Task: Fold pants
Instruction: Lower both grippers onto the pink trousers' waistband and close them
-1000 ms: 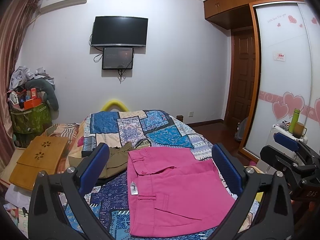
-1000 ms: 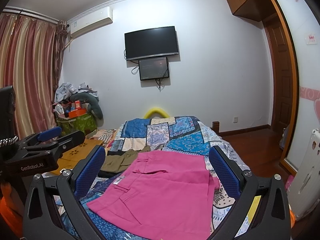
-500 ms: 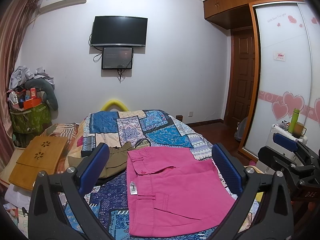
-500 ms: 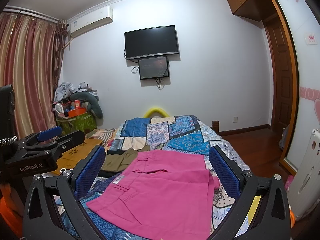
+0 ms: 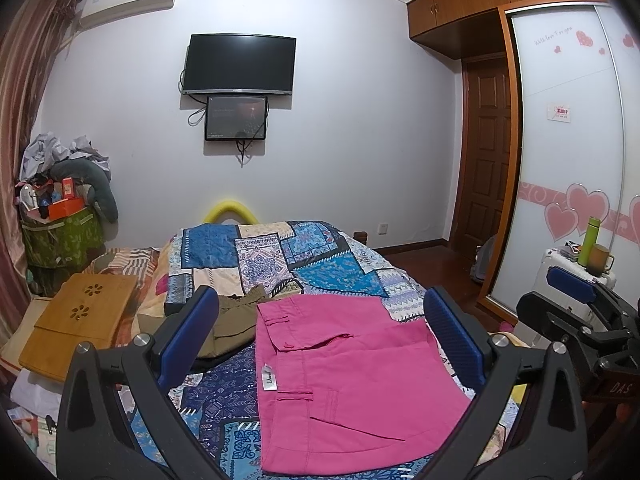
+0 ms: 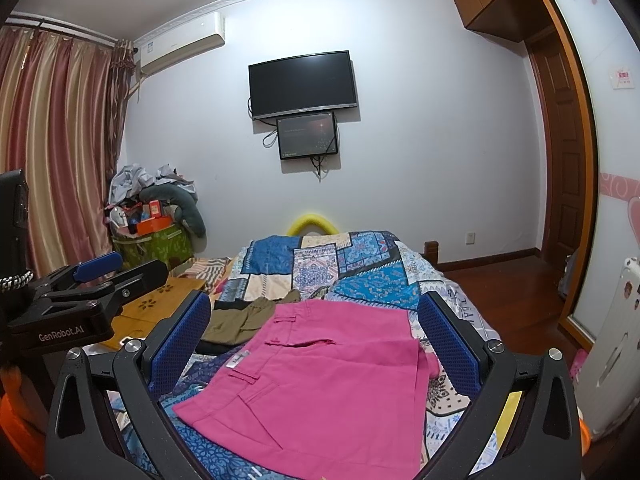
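My pink pants (image 5: 352, 384) lie folded flat on the near end of the bed (image 5: 320, 264), on its patchwork quilt, waistband toward the left. Both my grippers hover above them — the left gripper (image 5: 320, 344) with its jaws spread wide and empty, the right gripper (image 6: 316, 344) likewise released, touching nothing. An olive garment (image 5: 236, 320) sits bunched just beside the pants, to their far left.
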Demonstrator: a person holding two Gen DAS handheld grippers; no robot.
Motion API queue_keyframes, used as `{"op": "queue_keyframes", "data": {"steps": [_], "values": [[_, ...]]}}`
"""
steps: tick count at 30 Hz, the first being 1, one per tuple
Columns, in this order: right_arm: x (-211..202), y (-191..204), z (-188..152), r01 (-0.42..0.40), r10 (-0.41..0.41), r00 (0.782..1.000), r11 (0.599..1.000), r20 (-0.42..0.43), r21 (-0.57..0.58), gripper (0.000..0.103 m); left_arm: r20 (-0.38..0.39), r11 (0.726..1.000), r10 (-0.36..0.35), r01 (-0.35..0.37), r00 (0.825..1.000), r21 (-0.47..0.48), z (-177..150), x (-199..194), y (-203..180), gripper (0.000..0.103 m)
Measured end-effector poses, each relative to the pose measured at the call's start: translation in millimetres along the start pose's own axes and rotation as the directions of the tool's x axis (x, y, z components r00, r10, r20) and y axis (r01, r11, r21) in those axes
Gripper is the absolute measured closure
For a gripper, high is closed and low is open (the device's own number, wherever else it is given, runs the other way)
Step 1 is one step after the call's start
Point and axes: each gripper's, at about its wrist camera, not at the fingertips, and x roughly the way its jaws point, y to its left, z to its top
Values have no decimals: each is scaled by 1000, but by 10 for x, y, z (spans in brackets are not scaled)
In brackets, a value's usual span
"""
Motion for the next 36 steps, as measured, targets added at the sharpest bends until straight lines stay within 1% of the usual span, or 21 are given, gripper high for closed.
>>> {"op": "queue_keyframes", "data": {"steps": [8,13,18,21,23,27,29,30,33,36], "values": [[23,1,27,1,-1,1000,1000,-5,5,0,-2,1000,6,-6,1000,-1,-8,15,23,0],[55,-7,11,0,0,1000,1000,-11,6,0,-17,1000,10,-10,1000,-5,-28,93,51,0],[187,-65,-30,-1,2,999,1000,-37,24,0,-79,1000,21,-21,997,-1,-70,344,71,0],[345,-173,-77,2,1,997,999,-74,47,0,-129,1000,16,-16,992,2,-98,549,86,0],[451,-238,-113,16,-11,995,998,-98,55,0,-168,1000,10,-10,986,1,-131,722,111,0],[731,-443,-227,65,-53,984,996,-167,66,0,-228,999,36,-29,973,35,-209,1086,136,0],[887,-569,-288,84,-67,975,994,-213,73,0,-254,998,53,-43,966,44,-255,1250,168,0],[985,-646,-331,94,-74,968,993,-239,73,0,-271,998,58,-49,961,39,-282,1361,201,0],[1091,-782,-423,119,-97,952,991,-290,61,0,-340,999,48,-42,939,26,-371,1656,299,0],[1227,-945,-527,141,-115,931,989,-346,49,0,-384,997,75,-71,920,24,-495,1898,388,0]]}}
